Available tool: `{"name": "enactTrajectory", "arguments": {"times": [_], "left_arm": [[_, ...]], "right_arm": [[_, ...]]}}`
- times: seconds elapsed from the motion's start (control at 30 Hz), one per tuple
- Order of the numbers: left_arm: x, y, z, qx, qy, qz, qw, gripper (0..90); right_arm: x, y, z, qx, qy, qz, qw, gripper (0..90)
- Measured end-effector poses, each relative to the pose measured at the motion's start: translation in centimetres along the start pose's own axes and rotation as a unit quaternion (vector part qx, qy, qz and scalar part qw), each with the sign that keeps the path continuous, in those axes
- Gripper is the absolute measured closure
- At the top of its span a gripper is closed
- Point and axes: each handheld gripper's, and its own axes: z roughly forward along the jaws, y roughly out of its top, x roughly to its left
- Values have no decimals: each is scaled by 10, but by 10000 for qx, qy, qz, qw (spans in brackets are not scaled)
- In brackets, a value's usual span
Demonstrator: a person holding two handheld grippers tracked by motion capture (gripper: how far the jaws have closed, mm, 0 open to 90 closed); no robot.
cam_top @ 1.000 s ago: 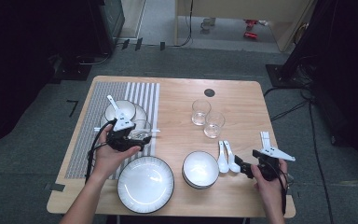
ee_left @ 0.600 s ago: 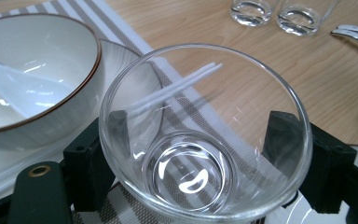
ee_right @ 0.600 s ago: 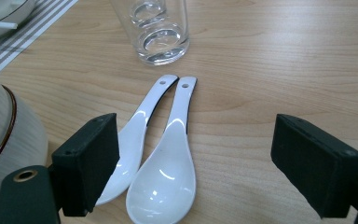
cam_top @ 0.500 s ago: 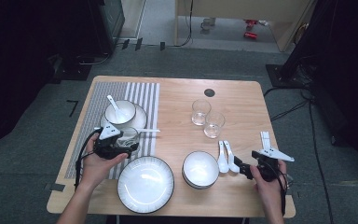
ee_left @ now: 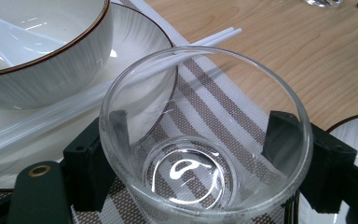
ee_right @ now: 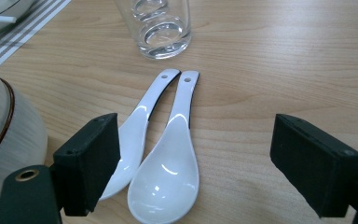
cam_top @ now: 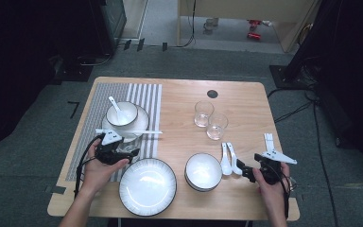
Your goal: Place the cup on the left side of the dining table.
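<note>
Left gripper (cam_top: 123, 152) pinches a clear glass (ee_left: 205, 154) over the striped mat (cam_top: 87, 127) near the surface's left edge, right gripper (ee_right: 196, 172) spread around two white spoons (ee_right: 161, 154); judgement: keep the glass upright, lower slowly, clearing the chopsticks (ee_left: 121, 93).

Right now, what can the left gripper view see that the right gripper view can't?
The left gripper view has a glass held between its claw jaws over the striped placemat, with white chopsticks across a plate and a bowl behind. The right gripper view has two white spoons lying side by side between its open claw jaws. Both look across the wooden table.
</note>
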Motion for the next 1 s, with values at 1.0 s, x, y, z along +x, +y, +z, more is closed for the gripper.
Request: {"name": "enactTrajectory", "arguments": {"times": [1.0], "left_arm": [[8,-37,-61,-623,-226,-657,9956,73]], "right_arm": [[-9,-11,-22,-17,-132,-204,9997,156]]}}
